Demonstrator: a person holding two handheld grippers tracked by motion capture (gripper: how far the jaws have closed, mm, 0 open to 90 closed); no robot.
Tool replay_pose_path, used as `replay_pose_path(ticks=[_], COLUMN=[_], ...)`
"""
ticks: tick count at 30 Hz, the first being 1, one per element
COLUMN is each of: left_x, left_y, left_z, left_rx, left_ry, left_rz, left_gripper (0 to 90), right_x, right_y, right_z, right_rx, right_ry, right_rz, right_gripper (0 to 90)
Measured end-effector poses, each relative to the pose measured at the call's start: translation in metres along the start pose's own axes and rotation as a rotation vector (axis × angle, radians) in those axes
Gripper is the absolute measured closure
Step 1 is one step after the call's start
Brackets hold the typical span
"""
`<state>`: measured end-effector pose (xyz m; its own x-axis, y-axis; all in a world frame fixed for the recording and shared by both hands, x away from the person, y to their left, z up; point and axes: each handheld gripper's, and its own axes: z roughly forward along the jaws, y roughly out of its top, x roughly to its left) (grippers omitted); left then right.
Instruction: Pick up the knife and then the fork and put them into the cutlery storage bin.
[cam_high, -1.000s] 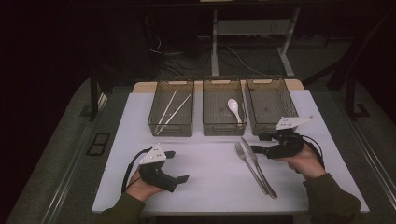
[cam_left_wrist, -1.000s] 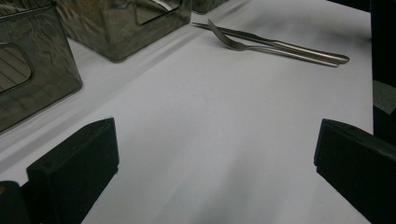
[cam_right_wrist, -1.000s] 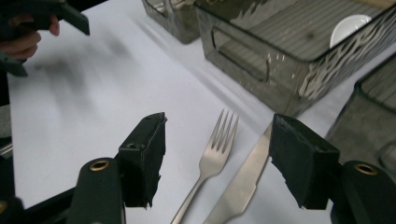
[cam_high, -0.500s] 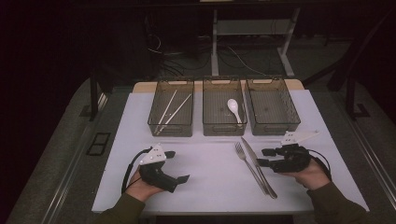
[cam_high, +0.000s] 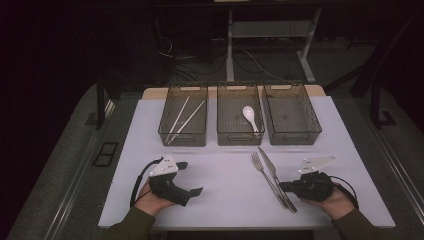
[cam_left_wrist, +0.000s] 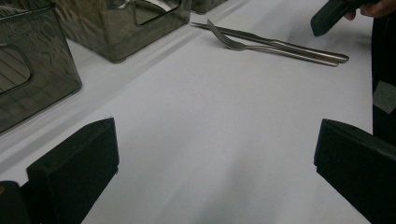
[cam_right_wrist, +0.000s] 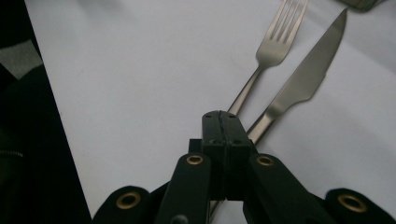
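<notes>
Two bins are filled; fork (cam_high: 263, 174) and knife (cam_high: 274, 172) lie near the desk's (cam_high: 220, 180) right front edge. My right gripper (cam_right_wrist: 219, 122) (jaws just closing) is pressed together over the fork handle; left gripper (cam_high: 192, 177) spread.

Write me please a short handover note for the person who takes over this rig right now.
Left gripper: open, nothing in it, low over the table.
Right gripper: its jaws have just closed and now meet, over the handles of the fork and knife. Nothing shows between the pads; whether it pinches a handle I cannot tell.
Done: chopsticks lie in the left bin, the white spoon in the middle bin.
Left: fork and knife lie side by side on the table. The right bin looks empty, so they probably go there.
</notes>
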<state>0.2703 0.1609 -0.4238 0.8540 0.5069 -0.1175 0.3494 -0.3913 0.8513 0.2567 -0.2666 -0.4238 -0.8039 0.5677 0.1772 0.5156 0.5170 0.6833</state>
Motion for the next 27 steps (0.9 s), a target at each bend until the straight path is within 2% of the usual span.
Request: replay_pose_path(ticks=[11,24,27], left_x=[0.000,0.000,0.000], left_y=[0.000,0.000,0.000], left_z=[0.000,0.000,-0.001], left_rx=[-0.002,-0.002,-0.002], left_ry=[0.000,0.000,0.000], left_rz=[-0.002,0.004,0.005], left_gripper=[0.0,0.0,0.0], right_x=[0.007,0.014,0.012], right_y=[-0.003,-0.002,-0.005], right_z=[0.015,0.018,0.016], right_rx=[0.106,0.176,0.177], right_ry=[-0.041,-0.098,-0.106], right_rz=[-0.041,-0.075,-0.062], right_gripper=[89.7,90.0,90.0])
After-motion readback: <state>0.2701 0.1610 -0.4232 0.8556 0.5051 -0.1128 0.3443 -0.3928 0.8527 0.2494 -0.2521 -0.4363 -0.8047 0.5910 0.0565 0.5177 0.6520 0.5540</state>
